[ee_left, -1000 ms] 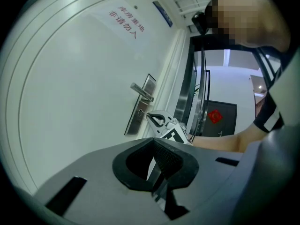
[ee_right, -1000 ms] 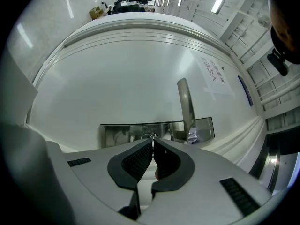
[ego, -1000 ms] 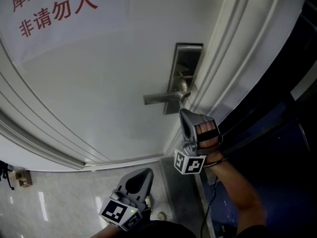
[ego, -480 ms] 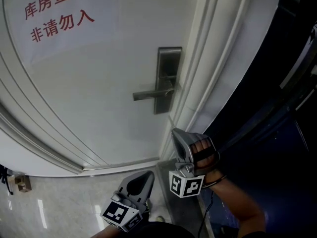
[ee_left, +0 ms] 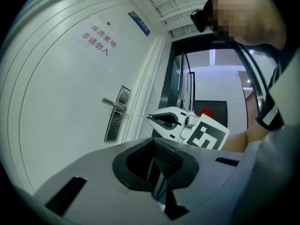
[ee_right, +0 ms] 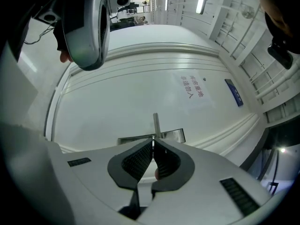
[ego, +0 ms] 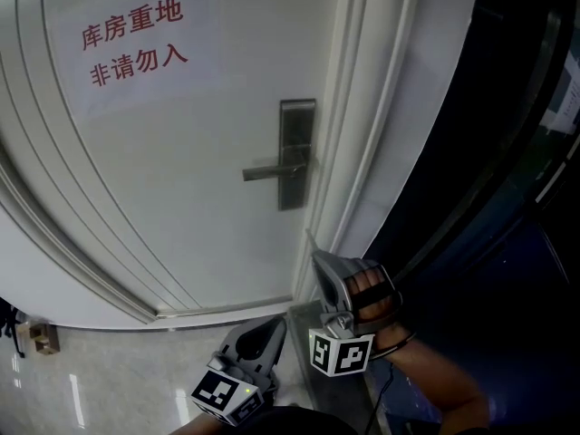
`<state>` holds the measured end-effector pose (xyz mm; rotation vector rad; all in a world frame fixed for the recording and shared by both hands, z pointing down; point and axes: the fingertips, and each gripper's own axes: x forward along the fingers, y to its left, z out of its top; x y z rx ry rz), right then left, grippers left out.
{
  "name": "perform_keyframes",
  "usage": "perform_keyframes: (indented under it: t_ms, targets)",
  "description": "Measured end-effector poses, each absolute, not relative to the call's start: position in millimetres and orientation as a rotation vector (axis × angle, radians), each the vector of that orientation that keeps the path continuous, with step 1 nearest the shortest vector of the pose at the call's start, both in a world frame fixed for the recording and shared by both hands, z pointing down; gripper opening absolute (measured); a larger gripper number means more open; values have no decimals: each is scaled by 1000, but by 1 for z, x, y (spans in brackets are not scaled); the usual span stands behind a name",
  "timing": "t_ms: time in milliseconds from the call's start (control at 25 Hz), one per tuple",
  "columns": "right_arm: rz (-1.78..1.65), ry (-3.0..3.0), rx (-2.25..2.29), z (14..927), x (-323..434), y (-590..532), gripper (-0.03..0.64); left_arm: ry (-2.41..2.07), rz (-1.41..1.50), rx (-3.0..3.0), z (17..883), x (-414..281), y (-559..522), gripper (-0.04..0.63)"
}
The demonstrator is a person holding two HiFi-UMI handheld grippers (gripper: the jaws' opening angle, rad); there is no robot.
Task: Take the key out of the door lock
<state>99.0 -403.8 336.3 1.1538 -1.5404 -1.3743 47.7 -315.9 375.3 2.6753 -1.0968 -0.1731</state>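
Observation:
The white door carries a steel lock plate [ego: 295,152] with a lever handle [ego: 270,170]. My right gripper [ego: 314,257] hangs below and slightly right of that plate, away from the door, shut on the key [ee_right: 155,124]. The key's thin blade sticks out past the jaw tips. From the left gripper view, the right gripper [ee_left: 149,117] holds the blade pointed toward the lock plate [ee_left: 117,114] with a gap between them. My left gripper [ego: 269,326] sits lower, near the floor, shut with nothing in it.
A paper notice with red characters [ego: 132,42] is stuck on the door above the lock. The white door frame [ego: 372,152] runs just right of the plate. Dark glass panels [ego: 507,207] stand further right. Pale floor tiles [ego: 100,379] lie below.
My right gripper has drawn back from the lock plate, down and away from the door, with the key in its jaws. The left gripper has hardly moved.

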Motion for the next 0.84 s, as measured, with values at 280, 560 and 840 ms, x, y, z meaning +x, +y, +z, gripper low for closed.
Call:
perform_keyframes:
  t_ms: [280,560,840]
  targets:
    - [-1346,-1566,1134,333,99,-370,20,-1113,-206,2709,355,55,-297,5]
    - [-1336,-1590,1130,339,100,-359,20,-1114,-198,2739,352,61,-287,5]
    - [-1326,-1598,1123,342,101,-358,20,-1111,-200,2732,351,63,-282,5]
